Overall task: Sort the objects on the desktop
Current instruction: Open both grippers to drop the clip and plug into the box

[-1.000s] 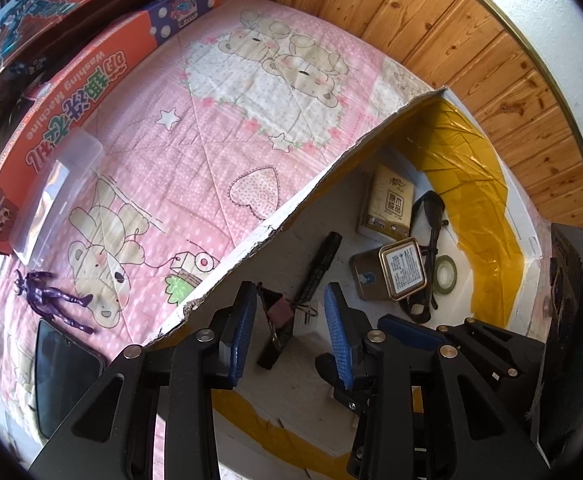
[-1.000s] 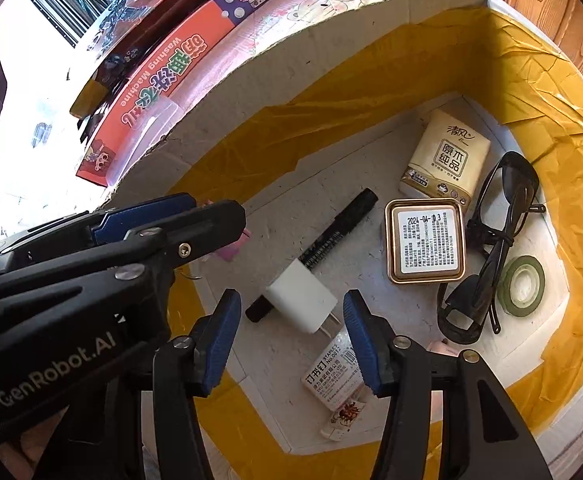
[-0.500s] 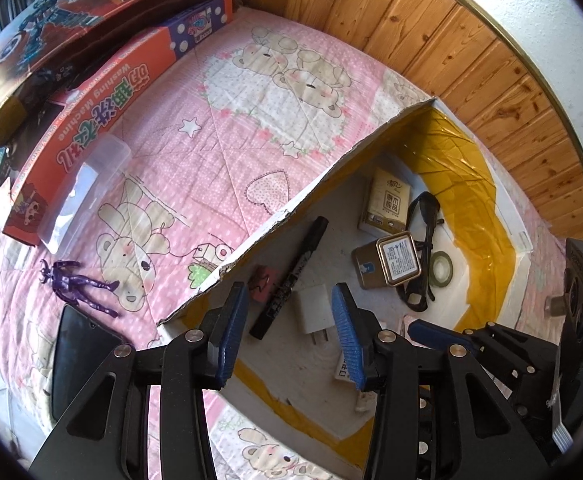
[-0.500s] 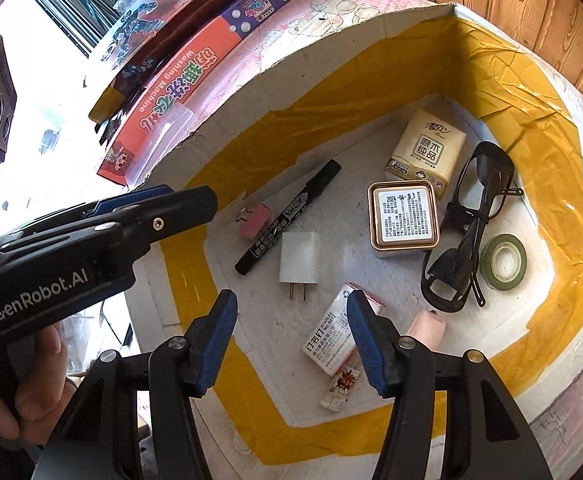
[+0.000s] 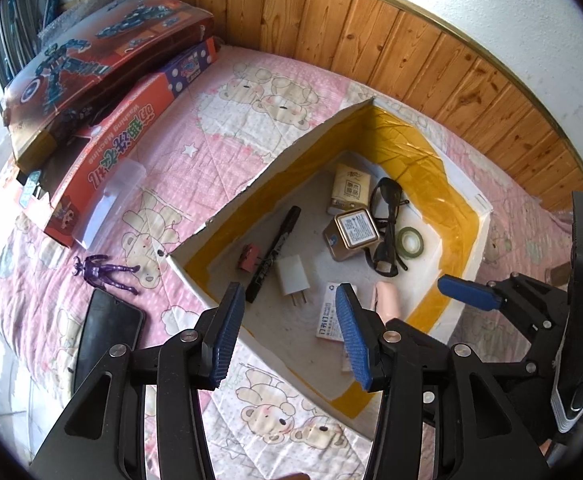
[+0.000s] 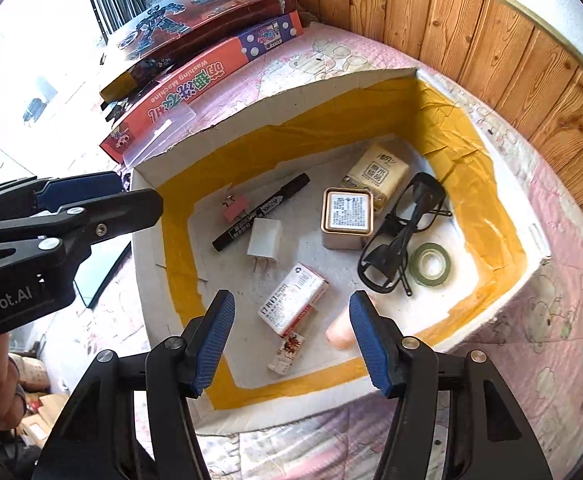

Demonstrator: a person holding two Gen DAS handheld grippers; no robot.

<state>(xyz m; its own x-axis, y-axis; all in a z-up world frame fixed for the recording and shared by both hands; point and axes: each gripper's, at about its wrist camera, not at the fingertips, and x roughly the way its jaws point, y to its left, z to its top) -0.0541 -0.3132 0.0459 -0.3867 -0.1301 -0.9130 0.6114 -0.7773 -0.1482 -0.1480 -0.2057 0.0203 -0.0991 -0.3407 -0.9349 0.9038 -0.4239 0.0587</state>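
A white box (image 5: 291, 148) (image 6: 147, 256) lined with yellow tape sits on the pink bear cloth. It holds a black marker (image 5: 274, 252) (image 6: 261, 211), white charger (image 5: 293, 280) (image 6: 265, 239), pink clip (image 5: 246, 258) (image 6: 234, 206), square tin (image 5: 351, 234) (image 6: 346, 216), tissue pack (image 5: 349, 188) (image 6: 380, 172), black glasses (image 5: 387, 226) (image 6: 401, 242), green tape roll (image 5: 410, 241) (image 6: 429, 259) and a small carton (image 6: 293, 304). My left gripper (image 5: 289, 336) and right gripper (image 6: 291, 344) hover open and empty above the box's near edge.
Outside the box, to the left on the cloth, lie a purple figure (image 5: 105, 272), a black phone (image 5: 107, 336) and a clear plastic case (image 5: 109, 204). Stacked toy boxes (image 5: 103, 72) (image 6: 211, 52) stand at the far left. A wood-panelled wall (image 5: 411, 48) runs behind.
Both grippers have risen and pulled back from inside the box, so more of the box and cloth shows. Both stay open and empty.
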